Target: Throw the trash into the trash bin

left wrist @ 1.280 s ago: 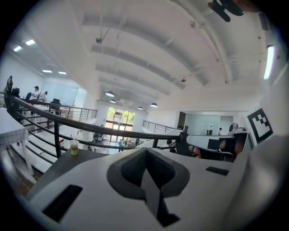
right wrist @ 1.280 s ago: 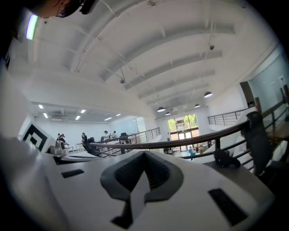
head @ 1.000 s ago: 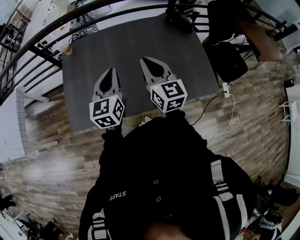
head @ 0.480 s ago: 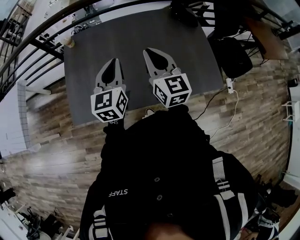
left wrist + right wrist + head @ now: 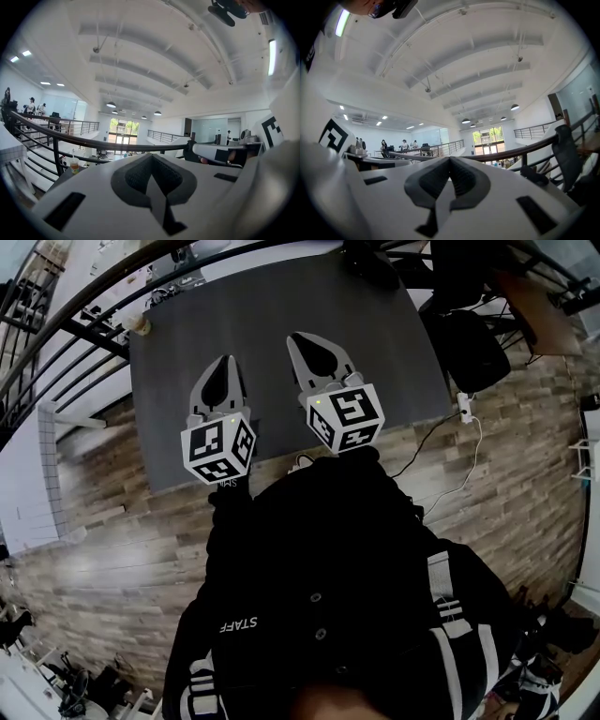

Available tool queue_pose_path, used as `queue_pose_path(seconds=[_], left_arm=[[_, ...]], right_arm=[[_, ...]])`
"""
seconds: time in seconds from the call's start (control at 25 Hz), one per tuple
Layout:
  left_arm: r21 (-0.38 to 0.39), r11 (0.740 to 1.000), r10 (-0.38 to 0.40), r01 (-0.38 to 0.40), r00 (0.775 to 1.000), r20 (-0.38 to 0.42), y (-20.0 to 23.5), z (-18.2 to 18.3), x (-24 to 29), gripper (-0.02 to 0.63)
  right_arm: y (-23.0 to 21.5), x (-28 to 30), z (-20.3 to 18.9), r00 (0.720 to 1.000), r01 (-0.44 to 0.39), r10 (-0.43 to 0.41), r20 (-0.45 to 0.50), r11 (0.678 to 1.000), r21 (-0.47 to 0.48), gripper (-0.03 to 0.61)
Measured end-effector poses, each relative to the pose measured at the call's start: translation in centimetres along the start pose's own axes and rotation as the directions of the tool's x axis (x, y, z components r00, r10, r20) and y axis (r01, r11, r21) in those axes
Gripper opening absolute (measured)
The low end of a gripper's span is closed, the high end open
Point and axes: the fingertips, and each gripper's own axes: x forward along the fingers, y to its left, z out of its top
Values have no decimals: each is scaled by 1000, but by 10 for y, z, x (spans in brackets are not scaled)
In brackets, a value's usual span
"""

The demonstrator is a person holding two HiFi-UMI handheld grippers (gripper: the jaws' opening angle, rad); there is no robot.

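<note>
Wood-plank floor (image 5: pixel 112 549) fills most of the head view, with a curved black railing (image 5: pixel 75 310) running from nine o'clock round to twelve and a dark grey table (image 5: pixel 281 315) set against it at twelve o'clock; black chairs (image 5: pixel 464 357) stand off the table's edge at about two o'clock. No view shows anything I can make out as a trash bin. The one thing on the table that looks like trash is a small drink cup with a straw (image 5: pixel 141 326), upright on the far corner at ten o'clock, well apart from both grippers, so if it is the trash it has not gone into a bin. This would fit a stage where the cup waits to be fetched as well as one where other rubbish is already gone and the cup is no part of the job. Both grippers hover side by side over the table's near edge, pointing toward twelve o'clock. The left gripper (image 5: pixel 221 360) has its jaws pressed together with nothing between them, and the right gripper (image 5: pixel 296 337) likewise has its jaws closed tip to tip on nothing; neither touches the table or the cup
</note>
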Motion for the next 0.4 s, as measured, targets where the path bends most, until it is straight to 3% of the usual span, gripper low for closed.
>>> queue_pose_path(seconds=[0.4], left_arm=[[2,1000,-7,8,1000,-23,-11,-14,11,0]], right_arm=[[-15,1,-5,1000,1,-1,-4,1000,0,15]])
